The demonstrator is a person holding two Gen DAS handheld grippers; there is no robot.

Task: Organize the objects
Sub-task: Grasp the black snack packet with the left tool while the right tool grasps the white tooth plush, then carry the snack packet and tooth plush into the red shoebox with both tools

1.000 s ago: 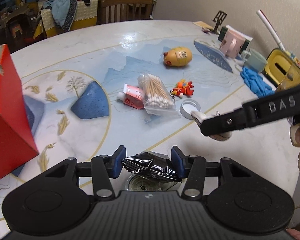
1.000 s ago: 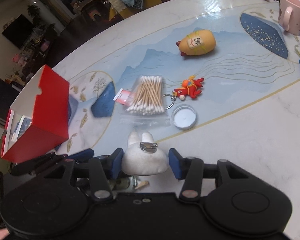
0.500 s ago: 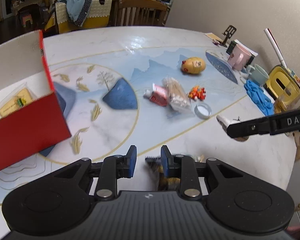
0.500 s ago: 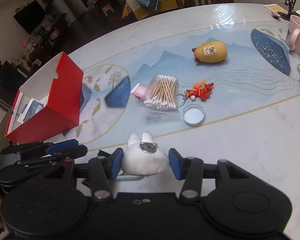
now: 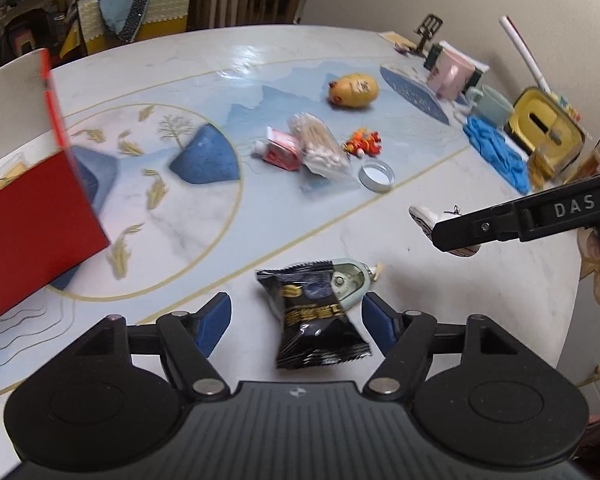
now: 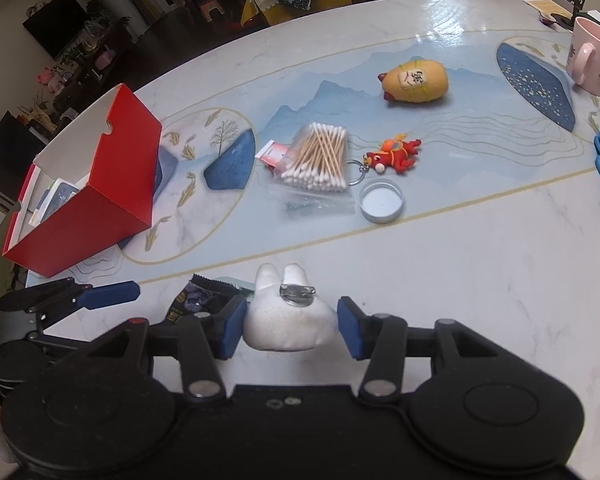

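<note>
My left gripper [image 5: 296, 320] is open. A black snack packet [image 5: 316, 316] lies on the table between its fingers, on top of a pale green tape measure [image 5: 350, 280]. My right gripper [image 6: 290, 326] stands around a white plush rabbit brooch [image 6: 288, 320]; the left pad touches it, a small gap shows at the right pad. The rabbit also shows in the left wrist view [image 5: 428, 218] behind the right gripper's finger [image 5: 520, 220]. A red box [image 6: 88, 196] stands at the left, with cards inside; it also shows in the left wrist view [image 5: 28, 216].
On the marble table [image 6: 480, 280]: a bag of cotton swabs [image 6: 320, 156], a red-white carton [image 6: 274, 154], a red dragon keychain [image 6: 396, 156], a metal lid [image 6: 381, 202], a yellow plush [image 6: 416, 82]. Far right: pink mug [image 6: 592, 56], blue gloves [image 5: 496, 152], yellow case [image 5: 544, 132].
My left gripper opened and let go of the black packet, which now lies on the table over the tape measure. The right gripper rose and still stands around the rabbit.
</note>
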